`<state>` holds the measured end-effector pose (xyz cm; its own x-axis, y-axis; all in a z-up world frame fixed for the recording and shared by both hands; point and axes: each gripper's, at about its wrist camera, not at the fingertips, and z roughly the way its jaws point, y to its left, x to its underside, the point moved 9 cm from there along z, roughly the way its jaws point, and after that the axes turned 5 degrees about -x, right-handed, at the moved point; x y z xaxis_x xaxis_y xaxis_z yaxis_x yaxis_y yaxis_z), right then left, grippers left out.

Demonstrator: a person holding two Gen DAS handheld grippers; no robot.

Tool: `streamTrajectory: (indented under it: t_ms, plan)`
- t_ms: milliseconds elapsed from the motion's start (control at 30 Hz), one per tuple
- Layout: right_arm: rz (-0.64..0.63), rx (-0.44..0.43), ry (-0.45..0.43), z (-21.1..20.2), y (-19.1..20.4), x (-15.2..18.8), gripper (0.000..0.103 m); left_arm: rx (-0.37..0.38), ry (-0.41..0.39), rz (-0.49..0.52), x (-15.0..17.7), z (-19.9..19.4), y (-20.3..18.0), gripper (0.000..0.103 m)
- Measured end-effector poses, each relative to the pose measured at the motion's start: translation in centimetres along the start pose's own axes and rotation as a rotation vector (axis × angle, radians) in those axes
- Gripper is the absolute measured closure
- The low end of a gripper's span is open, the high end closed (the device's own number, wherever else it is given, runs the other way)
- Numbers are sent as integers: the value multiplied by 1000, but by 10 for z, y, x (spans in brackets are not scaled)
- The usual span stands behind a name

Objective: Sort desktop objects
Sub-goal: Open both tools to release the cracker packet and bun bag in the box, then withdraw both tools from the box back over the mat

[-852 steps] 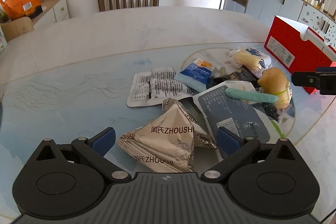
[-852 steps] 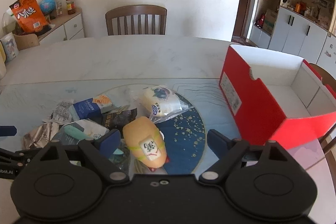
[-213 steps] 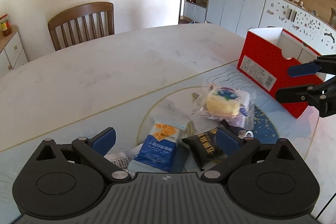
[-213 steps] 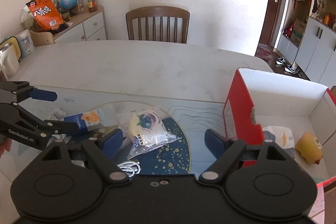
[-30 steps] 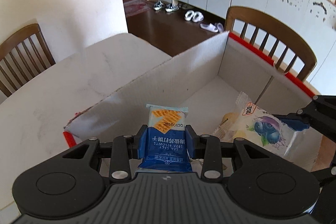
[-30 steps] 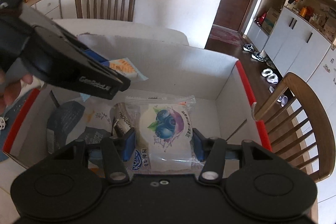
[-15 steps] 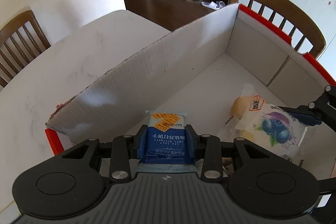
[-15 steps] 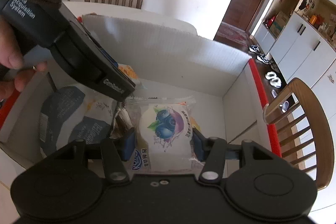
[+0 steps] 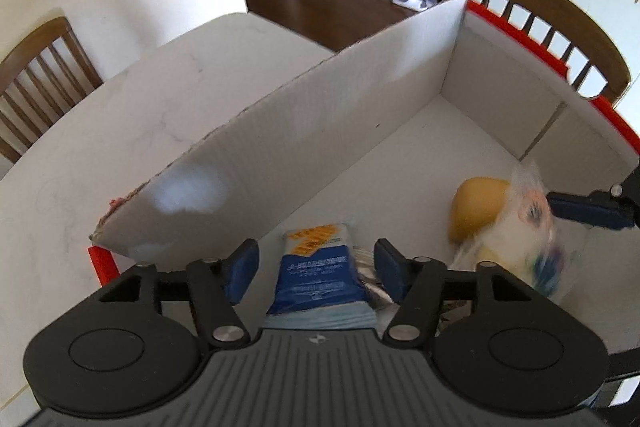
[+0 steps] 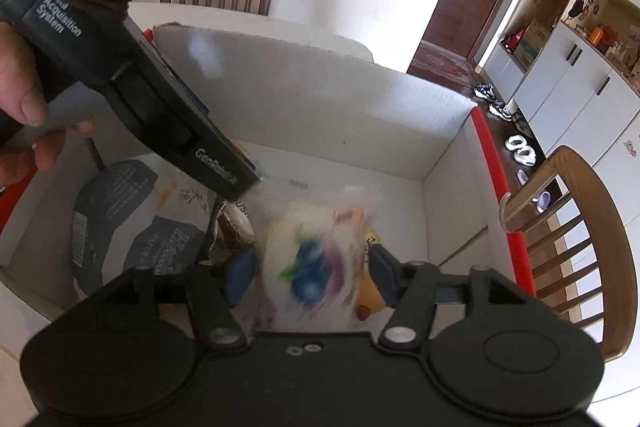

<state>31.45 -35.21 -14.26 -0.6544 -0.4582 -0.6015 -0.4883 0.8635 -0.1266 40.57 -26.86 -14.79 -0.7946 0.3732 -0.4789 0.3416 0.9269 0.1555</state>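
Left gripper (image 9: 316, 269) spread around blue cracker packet (image 9: 320, 277), right gripper (image 10: 312, 273) spread around blurred bread bag (image 10: 312, 259)

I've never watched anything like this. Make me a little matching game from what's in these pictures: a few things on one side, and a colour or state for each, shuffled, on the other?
Things
1. cracker packet
2. blueberry bun bag
3. box
4. left gripper

Descriptions
A. red outside, white inside
B. blurred by motion, clear wrapper
C. open, touching nothing
D. blue with an orange top

Pairs: 1-D, 2-B, 3-A, 4-C
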Motion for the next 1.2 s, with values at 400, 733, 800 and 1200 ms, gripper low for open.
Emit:
streamTrajectory:
  t_ms: [400,733,800,1200]
  plan:
    - [60,-6,-46,-20,-15,-8,33,29,-71,-37,-5,-32,-4,29]
    - [114,-63,-72,-49,-14,-9,33,48,-128,-52,0,-61,-6,29]
    - [125,-69,-81,-57,-12,-9,33,57,-140,-56,1,-68,-6,29]
    - [195,-90,-102,-85,-14,-2,33,96,-213,-76,21,-111,-2,29]
